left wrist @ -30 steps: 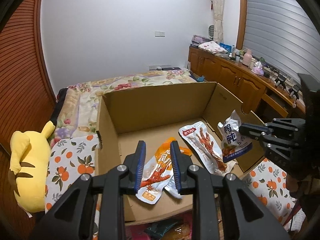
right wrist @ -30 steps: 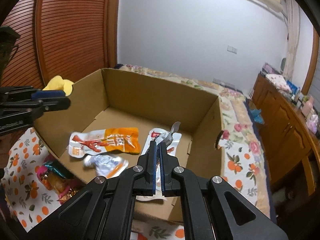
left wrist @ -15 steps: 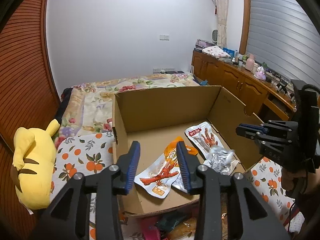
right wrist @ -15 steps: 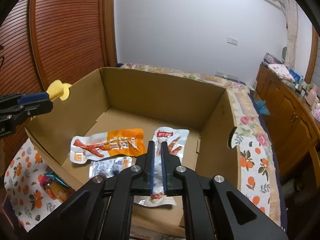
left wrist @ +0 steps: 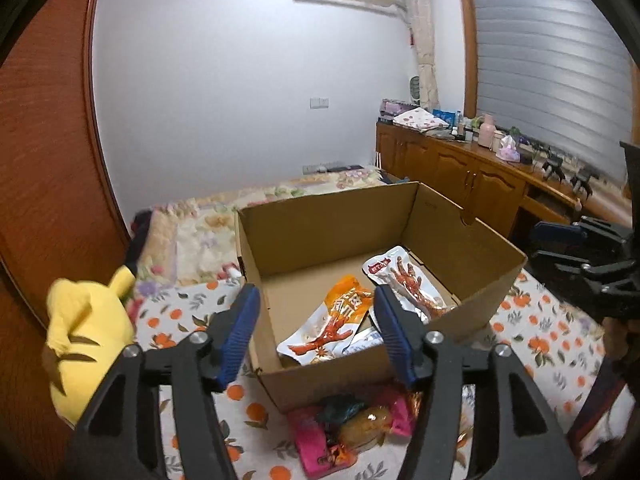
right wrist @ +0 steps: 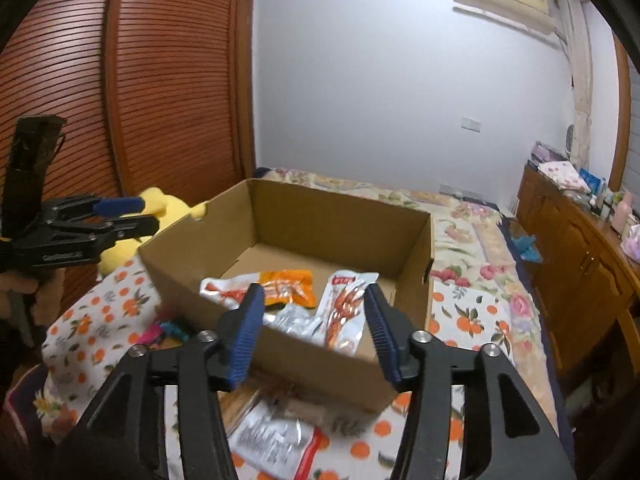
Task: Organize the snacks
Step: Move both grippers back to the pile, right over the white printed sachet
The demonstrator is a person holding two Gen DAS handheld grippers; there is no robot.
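Note:
An open cardboard box (left wrist: pixel 328 204) stands on the bed. An orange packet (left wrist: pixel 340 312), a white packet with red chicken feet (left wrist: pixel 404 280) and a silver packet (left wrist: pixel 362 340) lie flat inside. My left gripper (left wrist: pixel 316 304) hovers at the box's near left corner. Its jaws are opening, with nothing between them. In the right wrist view my right gripper (right wrist: pixel 314 296) hangs over the near wall of the box (right wrist: pixel 340 216). Its jaws are also opening and hold nothing. Loose pink and dark sweets (left wrist: pixel 340 428) lie in front of the box, and a white packet (right wrist: pixel 272 440) lies beside them.
A yellow plush toy (left wrist: pixel 84 332) sits left of the box on the orange-print bedspread (left wrist: pixel 540 340). Wooden cabinets (left wrist: pixel 460 176) with clutter on top run along the right wall. Slatted wooden doors (right wrist: pixel 120 100) close the left side.
The right gripper let go of the silver packet, which now lies in the box. Both grippers opened wide and drew back from the box.

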